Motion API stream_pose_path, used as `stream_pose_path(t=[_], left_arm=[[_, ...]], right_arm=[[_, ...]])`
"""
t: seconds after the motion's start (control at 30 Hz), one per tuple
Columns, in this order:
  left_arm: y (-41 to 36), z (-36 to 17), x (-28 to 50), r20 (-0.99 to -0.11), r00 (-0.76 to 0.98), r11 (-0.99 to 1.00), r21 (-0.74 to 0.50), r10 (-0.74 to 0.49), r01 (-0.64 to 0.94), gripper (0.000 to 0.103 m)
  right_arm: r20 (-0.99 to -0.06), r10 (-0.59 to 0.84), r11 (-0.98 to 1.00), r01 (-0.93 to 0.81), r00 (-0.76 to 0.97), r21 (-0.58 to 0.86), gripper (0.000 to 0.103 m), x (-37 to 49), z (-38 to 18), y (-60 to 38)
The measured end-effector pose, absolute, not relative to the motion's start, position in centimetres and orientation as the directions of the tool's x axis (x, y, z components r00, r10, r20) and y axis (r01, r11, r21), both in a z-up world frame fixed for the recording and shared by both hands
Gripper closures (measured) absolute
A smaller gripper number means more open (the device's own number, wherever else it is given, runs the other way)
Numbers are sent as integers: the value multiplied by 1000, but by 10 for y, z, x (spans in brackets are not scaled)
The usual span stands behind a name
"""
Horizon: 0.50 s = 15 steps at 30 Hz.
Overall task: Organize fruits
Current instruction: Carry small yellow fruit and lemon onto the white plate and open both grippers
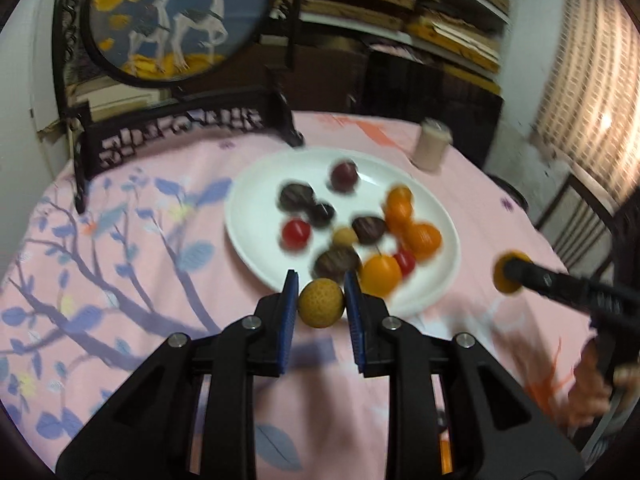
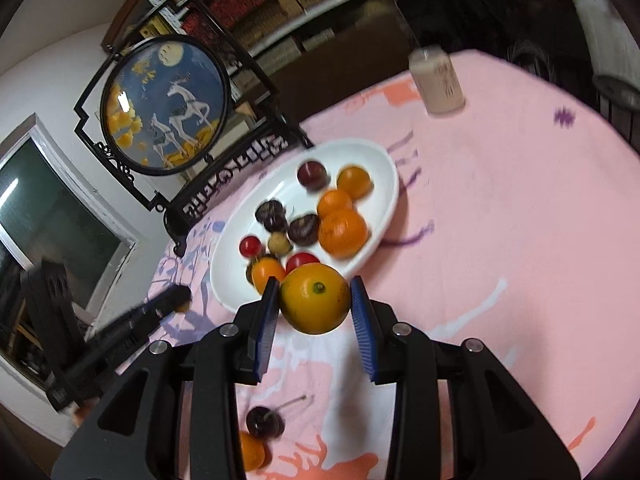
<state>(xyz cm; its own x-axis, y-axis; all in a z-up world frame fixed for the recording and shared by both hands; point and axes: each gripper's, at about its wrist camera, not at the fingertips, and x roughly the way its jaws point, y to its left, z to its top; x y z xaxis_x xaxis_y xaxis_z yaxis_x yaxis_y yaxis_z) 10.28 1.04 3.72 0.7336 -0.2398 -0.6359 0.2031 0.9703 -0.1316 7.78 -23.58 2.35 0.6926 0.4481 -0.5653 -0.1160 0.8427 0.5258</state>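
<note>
A black carved-wood table screen with a round blue deer painting (image 1: 172,20) stands at the far left of a table under a pink cloth printed with blue branches (image 1: 100,240). Right of it, mid-table, a white oval ceramic plate (image 1: 256,216) carries the sorted fruit: dark brown chestnut-like pieces, red cherry tomatoes, a purple plum and several small oranges, gathered in one dish rather than scattered.

At the plate's near rim the left gripper (image 1: 321,300) is clamped shut on a small rough-skinned tan round fruit (image 1: 321,307), its blue pads pressing both sides, held clear of the cloth and apparently bound for the plate.

To the right, the right gripper (image 2: 316,300) grips a larger smooth yellow-orange citrus fruit (image 2: 315,298), stem end facing the camera, jaws narrowed against its flanks, poised just short of the plate's near edge.

Near the person, a dark cherry with a stem (image 2: 265,422) and another orange fruit (image 2: 250,450) lie on the cloth, not yet collected. A pale cylindrical bottle (image 2: 438,80) stands far right, well apart.
</note>
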Motion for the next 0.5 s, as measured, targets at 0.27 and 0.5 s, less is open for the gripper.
stream_pose_path(t=[0.27, 0.5], left_arm=[[7, 36, 161, -651, 740, 986, -110, -169, 129, 79], [9, 8, 178, -679, 721, 990, -99, -140, 99, 44]], right_arm=[[-587, 442, 871, -169, 678, 461, 67, 135, 48, -197], [-614, 445, 876, -173, 652, 451, 57, 168, 25, -177]])
